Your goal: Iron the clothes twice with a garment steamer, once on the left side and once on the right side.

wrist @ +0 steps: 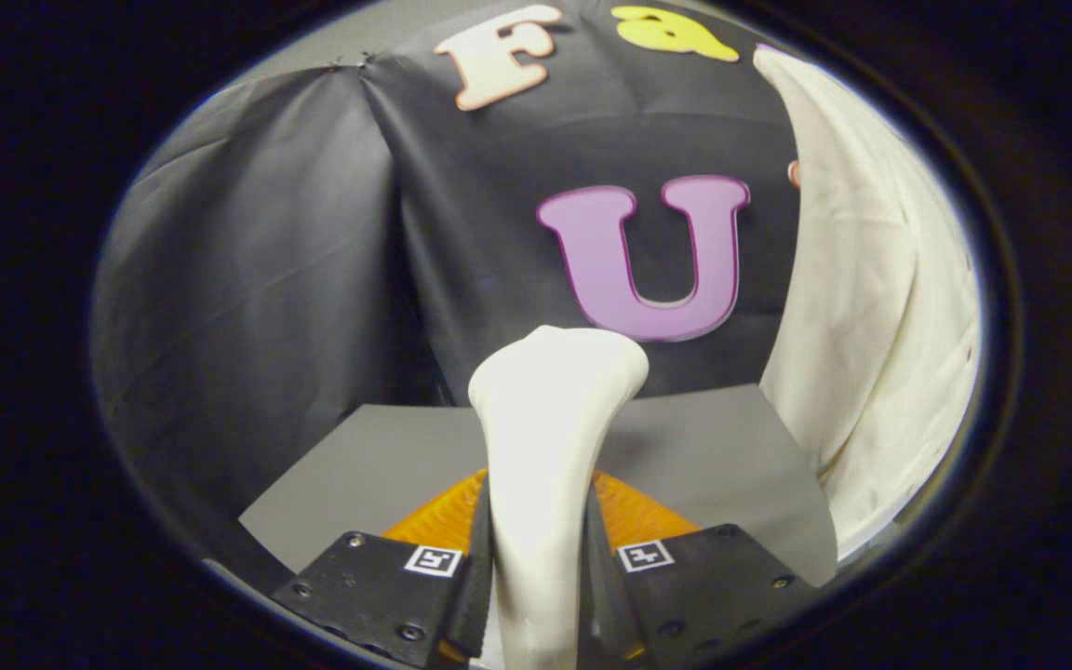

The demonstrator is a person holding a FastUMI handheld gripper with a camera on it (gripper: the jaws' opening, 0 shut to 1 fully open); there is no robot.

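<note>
A cream-white garment steamer (545, 437) stands up between my fingers, its wide head at the top and its narrow handle running down into the jaws. My gripper (536, 568) is shut on the steamer's handle, with both pads pressed against its sides. A white garment (880, 307) hangs to the right of the steamer, beyond the fingers, with long soft folds running down it. The steamer head is apart from the cloth, well to its left.
A grey tabletop (685, 456) lies below and ahead of the fingers. The booth's black cloth wall (294, 279) closes off the back and the left side, close behind the table.
</note>
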